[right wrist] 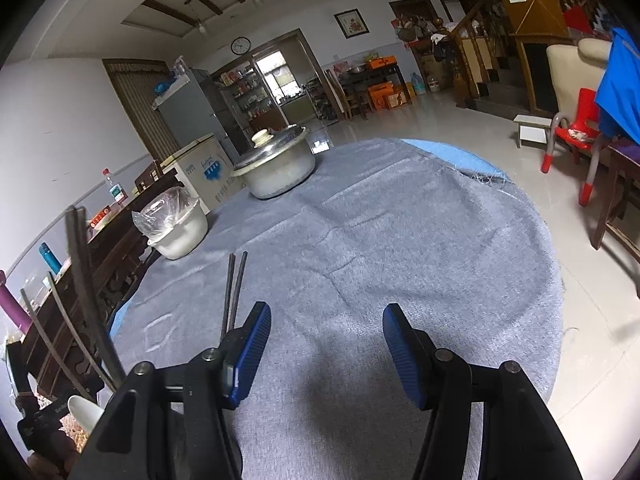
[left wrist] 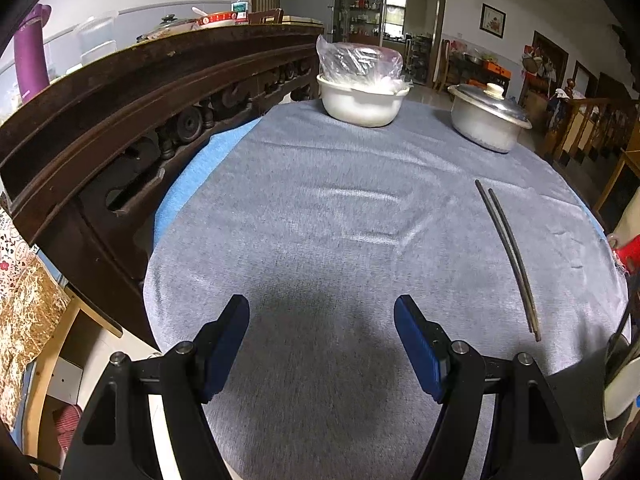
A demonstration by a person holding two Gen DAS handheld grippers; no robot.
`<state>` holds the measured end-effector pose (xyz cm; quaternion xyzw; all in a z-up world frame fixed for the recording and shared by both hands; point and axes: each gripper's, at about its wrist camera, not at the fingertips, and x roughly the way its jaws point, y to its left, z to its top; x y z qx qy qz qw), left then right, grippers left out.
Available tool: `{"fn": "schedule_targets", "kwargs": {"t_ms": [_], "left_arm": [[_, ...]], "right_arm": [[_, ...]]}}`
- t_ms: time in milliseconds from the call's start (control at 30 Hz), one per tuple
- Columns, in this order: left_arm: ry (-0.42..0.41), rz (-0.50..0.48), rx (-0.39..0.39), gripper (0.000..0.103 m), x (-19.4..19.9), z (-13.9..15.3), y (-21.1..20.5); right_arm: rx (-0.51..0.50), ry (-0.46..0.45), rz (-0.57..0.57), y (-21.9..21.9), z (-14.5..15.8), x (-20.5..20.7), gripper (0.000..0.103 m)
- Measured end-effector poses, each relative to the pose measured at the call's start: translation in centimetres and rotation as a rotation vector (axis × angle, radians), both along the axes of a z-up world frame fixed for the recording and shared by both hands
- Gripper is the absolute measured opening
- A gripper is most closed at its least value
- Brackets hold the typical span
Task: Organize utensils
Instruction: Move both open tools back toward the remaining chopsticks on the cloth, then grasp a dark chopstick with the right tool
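**Left wrist view: chopsticks on the desk, neither gripper loaded**

Left wrist view shows the left gripper (left wrist: 322, 332) with its fingers spread wide and nothing between them; only grey cloth (left wrist: 320, 220) lies in the gap. The right gripper (right wrist: 326, 340) is likewise released and empty.

Progress, as a judgement: the task appears early or unfinished. One pair of chopsticks (left wrist: 508, 256) lies loose on the desk, beyond and to the right of the left fingers and well apart from them. In the right wrist view the same pair (right wrist: 234, 292) lies just left of the left finger, its near end hidden behind that finger, so contact cannot be ruled out. At the far left of that view, more dark sticks (right wrist: 86, 288) stand upright beside a white spoon-like item (right wrist: 84, 410); the vessel holding them cannot be made out. If that is the destination, the loose pair remains to be collected and placed there.

Condition of the item: two long, thin, dark sticks, side by side and nearly parallel, close together at the near end and slightly parted at the far end. They lie flat on the cloth.

Also present beyond the fingers: a white pot with a plastic bag (left wrist: 360, 100) and a lidded metal pot (left wrist: 486, 118), both well apart from the chopsticks.
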<state>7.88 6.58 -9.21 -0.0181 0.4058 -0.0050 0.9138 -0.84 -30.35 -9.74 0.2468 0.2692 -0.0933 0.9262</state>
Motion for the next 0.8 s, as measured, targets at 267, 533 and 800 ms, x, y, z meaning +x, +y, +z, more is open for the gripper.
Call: {"fn": "schedule_targets", "kwargs": {"t_ms": [267,533,800], "left_arm": [[-0.008,-0.012,0.028,0.075,1.9,0.4,0.0],[-0.024,-0.033,0.044,0.075,3.8,1.3,-0.4],[0.001,-0.049,0.061,0.075,5.8,0.5,-0.9]], "right_arm": [[0.009,0.065,0.087,-0.5,-0.3,4.9,0.061],[0.004,0.131,0.184,0.0,-0.6,10.4,0.061],[-0.016,0.162,0.263,1.7,-0.6,14.2,0.061]]}}
